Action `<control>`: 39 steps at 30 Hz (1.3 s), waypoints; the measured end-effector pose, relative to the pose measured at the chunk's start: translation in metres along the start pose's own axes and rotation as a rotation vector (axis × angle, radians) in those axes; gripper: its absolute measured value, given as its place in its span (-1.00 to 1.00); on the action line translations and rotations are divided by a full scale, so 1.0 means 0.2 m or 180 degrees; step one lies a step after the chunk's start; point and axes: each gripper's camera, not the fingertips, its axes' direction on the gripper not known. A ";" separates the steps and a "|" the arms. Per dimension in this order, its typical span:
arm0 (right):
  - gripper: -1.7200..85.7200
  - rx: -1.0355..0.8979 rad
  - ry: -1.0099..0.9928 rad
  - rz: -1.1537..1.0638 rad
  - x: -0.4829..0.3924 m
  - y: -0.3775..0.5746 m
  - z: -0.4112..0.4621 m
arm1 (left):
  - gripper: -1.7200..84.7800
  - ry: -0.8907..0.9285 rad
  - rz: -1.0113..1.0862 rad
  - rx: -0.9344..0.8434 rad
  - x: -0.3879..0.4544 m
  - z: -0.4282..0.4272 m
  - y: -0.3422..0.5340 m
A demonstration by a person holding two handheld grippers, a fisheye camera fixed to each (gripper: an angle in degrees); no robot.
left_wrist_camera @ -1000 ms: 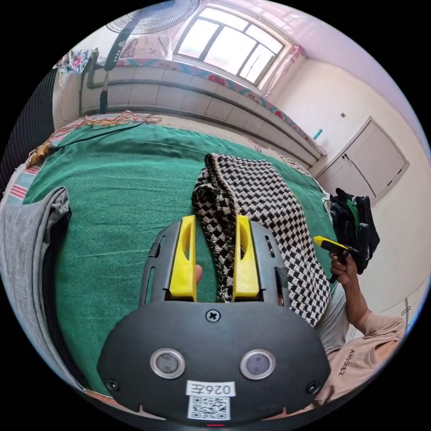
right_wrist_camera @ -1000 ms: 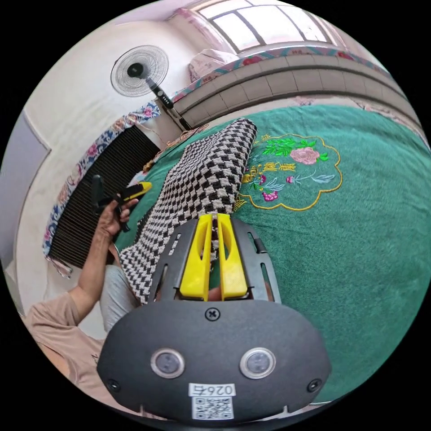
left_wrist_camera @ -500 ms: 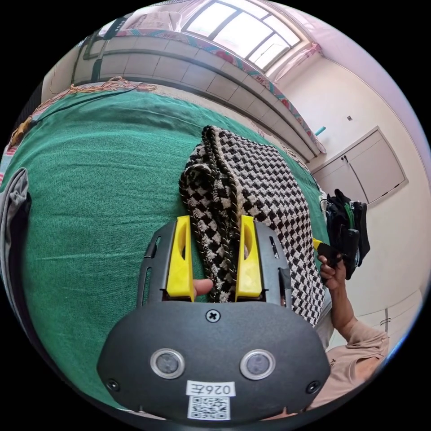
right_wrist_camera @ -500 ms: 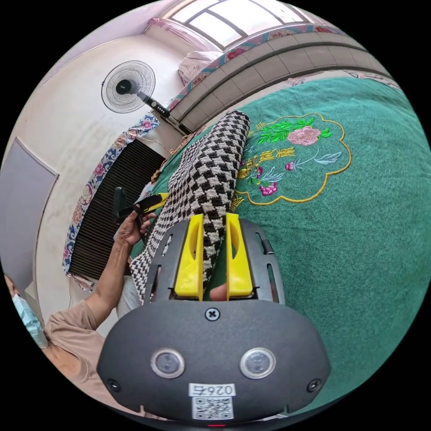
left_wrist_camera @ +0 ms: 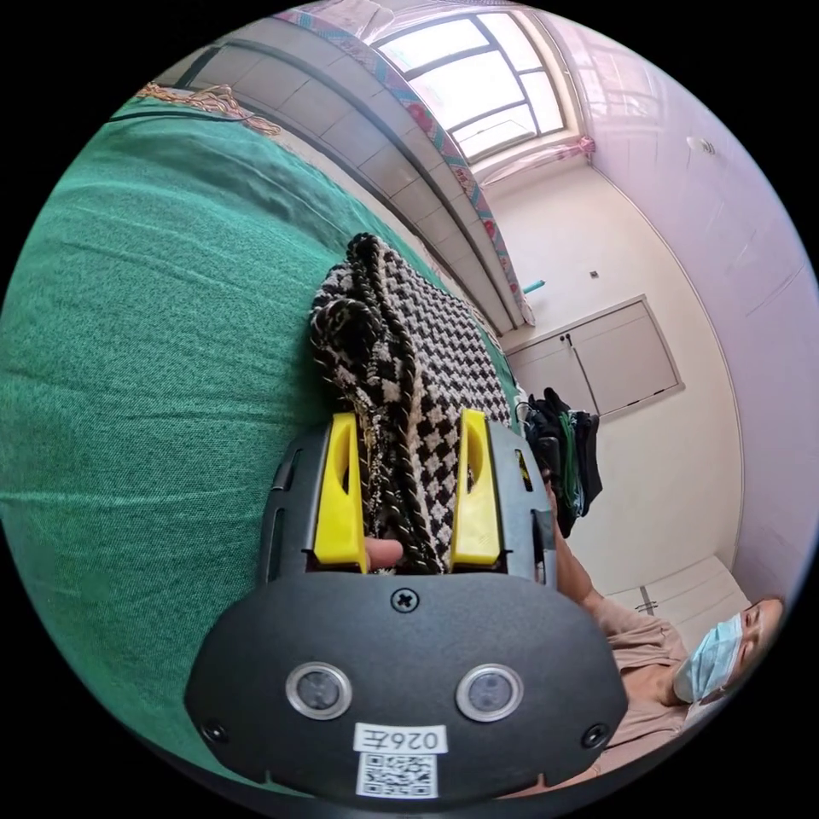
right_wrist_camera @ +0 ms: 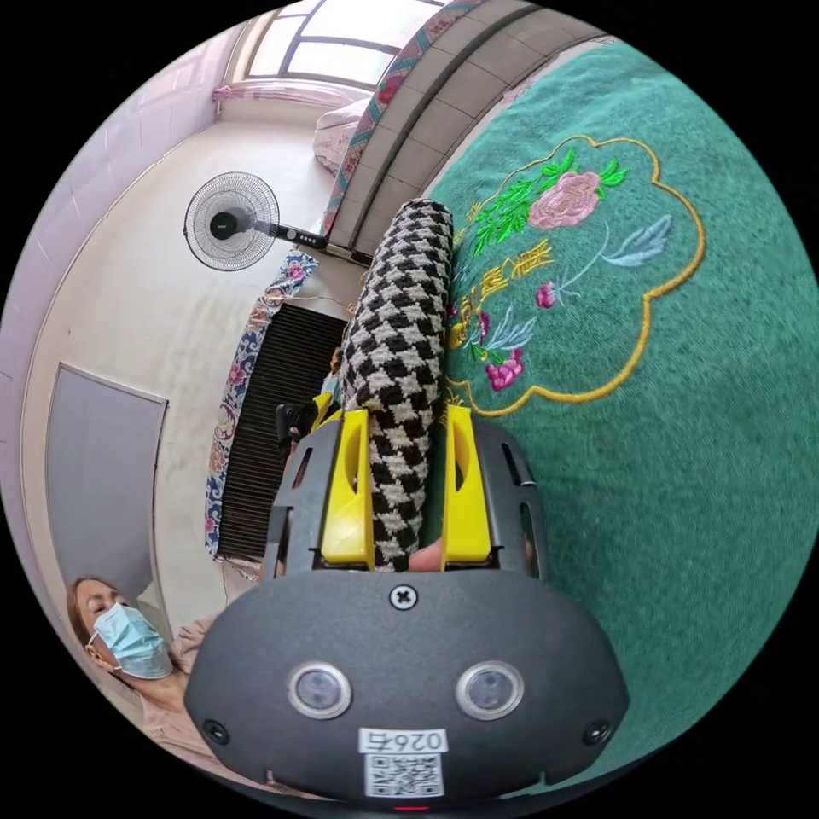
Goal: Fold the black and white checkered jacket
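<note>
Both sets of fingers spread, checkered jacket between them.

My left gripper (left_wrist_camera: 408, 490) has its yellow fingers (left_wrist_camera: 339, 495) apart, the jacket's (left_wrist_camera: 401, 358) braided edge lying loose between them. My right gripper (right_wrist_camera: 408, 486) likewise stands open around a rolled fold of the jacket (right_wrist_camera: 397, 341). The garment rests on the green bedspread (right_wrist_camera: 682, 444), beside its embroidered flower motif (right_wrist_camera: 563, 256).

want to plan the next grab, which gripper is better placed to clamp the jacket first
Left, marginally. The left gripper has thick braided edge layers of the jacket filling its open jaws; the right gripper straddles one fold with a gap.
</note>
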 end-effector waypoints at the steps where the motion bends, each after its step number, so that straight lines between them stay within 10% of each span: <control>1: -0.74 -0.0028 -0.0013 -0.0029 -0.01 -0.03 -0.02 | -0.58 0.0010 0.0011 -0.0011 0.00 0.00 -0.01; 12: -0.68 0.0346 -0.0196 -0.0039 0.05 -0.05 -0.42 | -0.55 0.0033 0.0146 -0.0088 -0.02 0.02 -0.11; 22: -0.67 -0.0199 -0.0010 0.0018 0.16 -0.22 0.32 | -0.63 -0.0902 0.0560 -0.0313 0.23 0.13 -0.19; 29: -0.65 -0.0262 0.0314 -0.0335 0.27 -0.07 0.54 | -0.77 -0.0186 0.0235 -0.0230 0.14 0.11 -0.21; 39: -0.78 -0.0220 0.0918 -0.0532 0.66 0.24 1.29 | -0.78 -0.0667 0.0669 -0.0051 0.47 0.09 -0.19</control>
